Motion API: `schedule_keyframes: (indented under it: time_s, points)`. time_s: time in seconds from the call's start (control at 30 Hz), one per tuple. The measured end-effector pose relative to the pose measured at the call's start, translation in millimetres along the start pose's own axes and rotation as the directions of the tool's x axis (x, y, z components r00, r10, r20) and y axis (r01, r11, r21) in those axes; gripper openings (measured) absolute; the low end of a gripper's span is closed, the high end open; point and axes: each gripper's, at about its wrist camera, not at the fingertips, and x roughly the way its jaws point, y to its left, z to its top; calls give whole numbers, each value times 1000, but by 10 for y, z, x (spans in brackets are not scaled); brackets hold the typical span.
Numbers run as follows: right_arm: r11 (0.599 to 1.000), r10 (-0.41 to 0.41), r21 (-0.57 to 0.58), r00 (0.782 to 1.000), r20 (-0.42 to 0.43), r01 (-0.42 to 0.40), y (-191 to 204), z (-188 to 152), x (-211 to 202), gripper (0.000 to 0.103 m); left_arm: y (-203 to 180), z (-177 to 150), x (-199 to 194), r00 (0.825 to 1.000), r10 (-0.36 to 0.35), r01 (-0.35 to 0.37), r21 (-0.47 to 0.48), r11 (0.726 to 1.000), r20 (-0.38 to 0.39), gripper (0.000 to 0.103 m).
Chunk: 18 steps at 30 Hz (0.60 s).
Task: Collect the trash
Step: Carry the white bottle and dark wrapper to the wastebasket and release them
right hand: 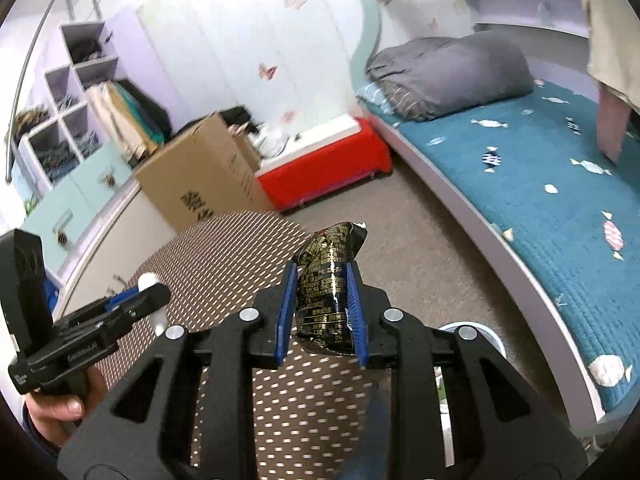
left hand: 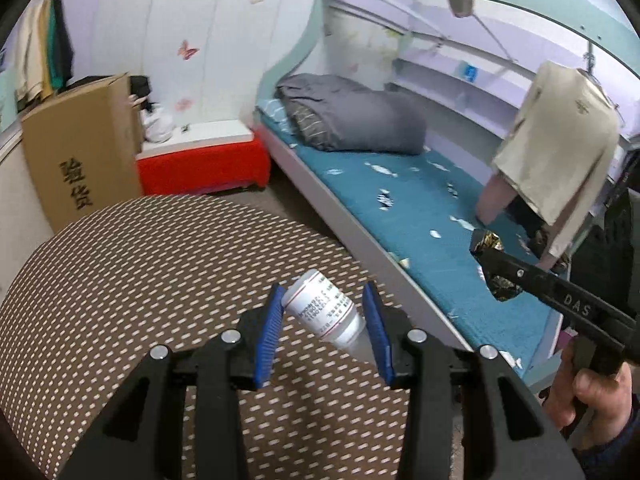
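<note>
While our left gripper (left hand: 324, 312) clamped the small white bottle (left hand: 320, 308) and our right gripper (right hand: 322, 300) pinched the crumpled black wrapper (right hand: 328, 276) above the dotted seat (left hand: 160, 260), we judged collecting done; next came carrying both to a bin.

Both views are bright with soft, even indoor light and no hard shadows. The white wall (right hand: 224, 40) looks almost washed out. Straight lines bend strongly near the round black edges. The cardboard box (left hand: 80, 152) and the hanging clothes (left hand: 560, 148) are smeared by motion blur.
</note>
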Motion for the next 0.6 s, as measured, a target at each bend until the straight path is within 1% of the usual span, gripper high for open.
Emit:
schedule_keyframes:
  time_s: [0.2,0.33,0.5,0.6]
  points:
    - [996,-58,70,998,37,55,-447,77,-176,25,-468,123,173,998,-67,67,71,995,-7,40]
    - [991,-87,107,996,37,83,-704,101,-209,25,-766,172,323,994,-107,109,109,988,-22,40]
    - [984,-105,150,994,26,100,-933,89,-142,25,-1064,197,557,988,-140,147,143,979,-57,40]
    - [977,-117,182,993,1,115,-1093,62,-27,25,-1217,195,734,985,-149,161,165,973,-86,40]
